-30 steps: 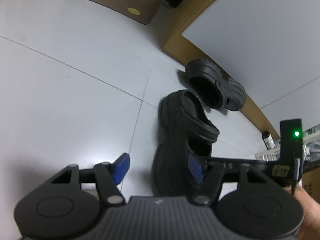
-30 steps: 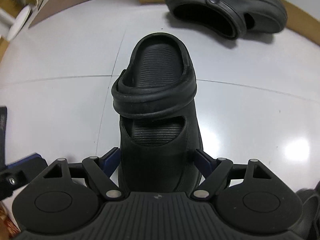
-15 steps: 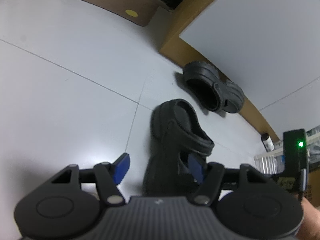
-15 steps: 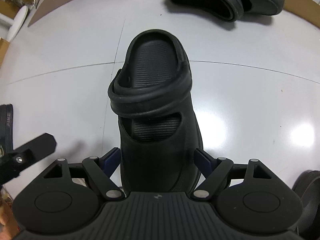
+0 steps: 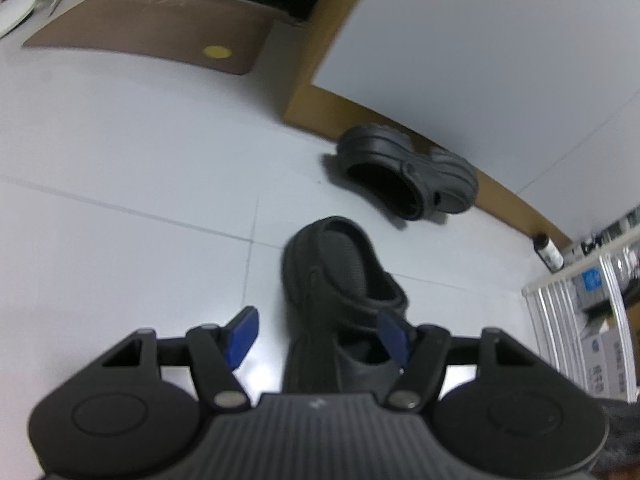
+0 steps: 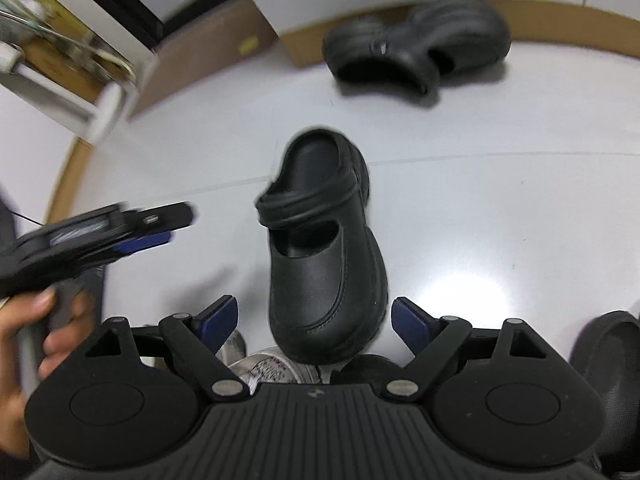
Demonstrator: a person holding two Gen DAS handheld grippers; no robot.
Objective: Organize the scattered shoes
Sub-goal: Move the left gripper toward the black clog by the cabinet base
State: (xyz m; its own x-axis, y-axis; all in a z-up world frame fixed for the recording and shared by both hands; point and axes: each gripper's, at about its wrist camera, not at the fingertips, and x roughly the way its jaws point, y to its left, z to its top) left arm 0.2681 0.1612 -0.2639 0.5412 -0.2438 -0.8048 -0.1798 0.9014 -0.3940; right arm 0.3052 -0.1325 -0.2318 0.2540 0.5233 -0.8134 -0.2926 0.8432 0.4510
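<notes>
The white tiled floor (image 6: 500, 208) takes up most of the room, with a brown skirting board (image 5: 508, 196) along the foot of the wall and one brown mat (image 5: 152, 36) bearing a yellow dot lying further off.

I count three black shoes for certain. One black clog (image 6: 324, 248) stands upright on the floor, heel strap up, its toe pointing toward the right gripper (image 6: 314, 318). A second black clog (image 6: 416, 44) lies tipped on its side against the skirting board, well apart from the first. The edge of a third dark shoe (image 6: 608, 384) shows at the right of the right wrist view.

The right gripper's jaws have just been opening; they stand wide apart either side of the upright clog's toe and do not touch it. The left gripper (image 5: 318, 336) hangs beside that same clog, its blue pads apart and clamped on nothing.

A person's hand (image 6: 36, 340) grips the left gripper's handle.

A small dark bottle (image 5: 550, 252) stands by the wall near a white rack (image 5: 576, 320).
</notes>
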